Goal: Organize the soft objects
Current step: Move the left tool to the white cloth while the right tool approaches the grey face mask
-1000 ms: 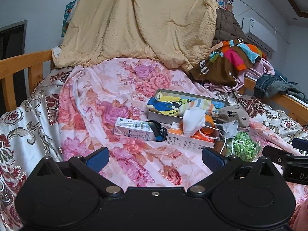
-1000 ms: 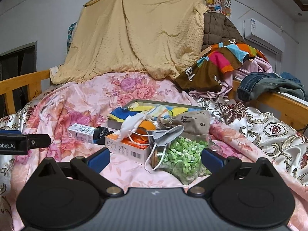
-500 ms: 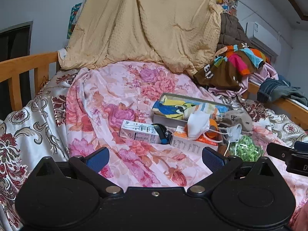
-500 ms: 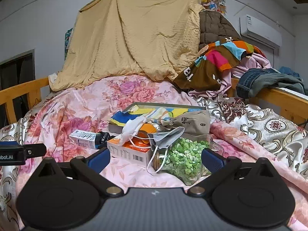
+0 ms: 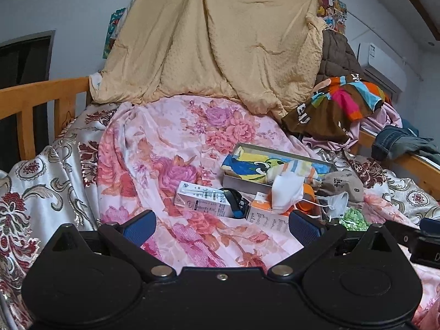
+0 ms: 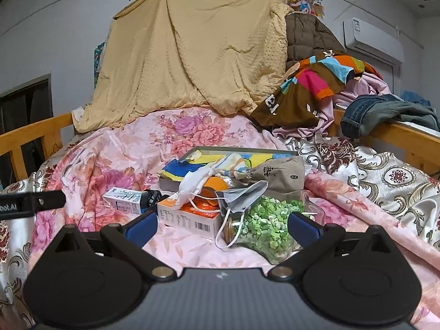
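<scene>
Both the left gripper [image 5: 221,224] and right gripper [image 6: 222,227] hang spread wide, holding nothing, above the quilt [image 5: 170,148].

Tray [image 6: 247,150] mid-bed on quilt [image 6: 115,154]; pouch [image 6: 277,176] at tray's right front corner, masks [image 6: 242,192] and snack box [image 6: 189,217] before tray, milk carton [image 6: 123,202] front-left, jar [image 6: 266,228] front-right.

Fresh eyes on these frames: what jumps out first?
The big tan blanket draped like a tent at the back of the bed dominates. Below it, on the pink floral sheet, sits a small clutter pile: a clear bag of green bits, face masks and cartons. Both grippers, left and right, hang open and empty in front.
</scene>
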Demonstrator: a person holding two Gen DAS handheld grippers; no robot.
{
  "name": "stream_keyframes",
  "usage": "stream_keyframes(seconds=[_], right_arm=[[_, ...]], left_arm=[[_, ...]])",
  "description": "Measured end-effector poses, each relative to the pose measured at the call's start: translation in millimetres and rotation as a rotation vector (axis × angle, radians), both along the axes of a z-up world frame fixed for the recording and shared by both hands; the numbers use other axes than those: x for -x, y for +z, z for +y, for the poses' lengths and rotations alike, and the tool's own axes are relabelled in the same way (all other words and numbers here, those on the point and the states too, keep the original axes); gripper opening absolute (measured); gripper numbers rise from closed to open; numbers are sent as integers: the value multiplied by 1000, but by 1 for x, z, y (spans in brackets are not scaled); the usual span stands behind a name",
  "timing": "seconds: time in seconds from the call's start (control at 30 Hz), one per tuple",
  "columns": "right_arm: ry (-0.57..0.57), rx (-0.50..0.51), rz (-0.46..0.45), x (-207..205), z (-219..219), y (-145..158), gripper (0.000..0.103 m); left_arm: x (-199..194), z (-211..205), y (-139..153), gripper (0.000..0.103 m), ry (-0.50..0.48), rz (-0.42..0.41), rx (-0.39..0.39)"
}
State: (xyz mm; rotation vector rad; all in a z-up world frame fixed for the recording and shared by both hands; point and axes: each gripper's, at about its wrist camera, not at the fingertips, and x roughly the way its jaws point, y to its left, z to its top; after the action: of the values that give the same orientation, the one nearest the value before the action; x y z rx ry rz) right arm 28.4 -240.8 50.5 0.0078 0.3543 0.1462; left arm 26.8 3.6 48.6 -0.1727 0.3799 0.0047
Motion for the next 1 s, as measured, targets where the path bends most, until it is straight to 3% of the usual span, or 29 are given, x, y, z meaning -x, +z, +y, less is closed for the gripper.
stream_keyframes(seconds=[0.3,0.53,0.83,1.0], right_arm=[[32,34,6,-17,2,3,103],[29,19,21,-53,-8,8,103],[85,128,26,-97,-11,-15,103],[95,74,4,-120,-19,-27,103]], left_arm=[[-29,-11,-7,102,-20,30,-14],[-62,-24,-12,102,-56,53,-39],[-102,-40,-27,102,-135,57,-72],[-126,-44,-32,102,-179,81,-46]])
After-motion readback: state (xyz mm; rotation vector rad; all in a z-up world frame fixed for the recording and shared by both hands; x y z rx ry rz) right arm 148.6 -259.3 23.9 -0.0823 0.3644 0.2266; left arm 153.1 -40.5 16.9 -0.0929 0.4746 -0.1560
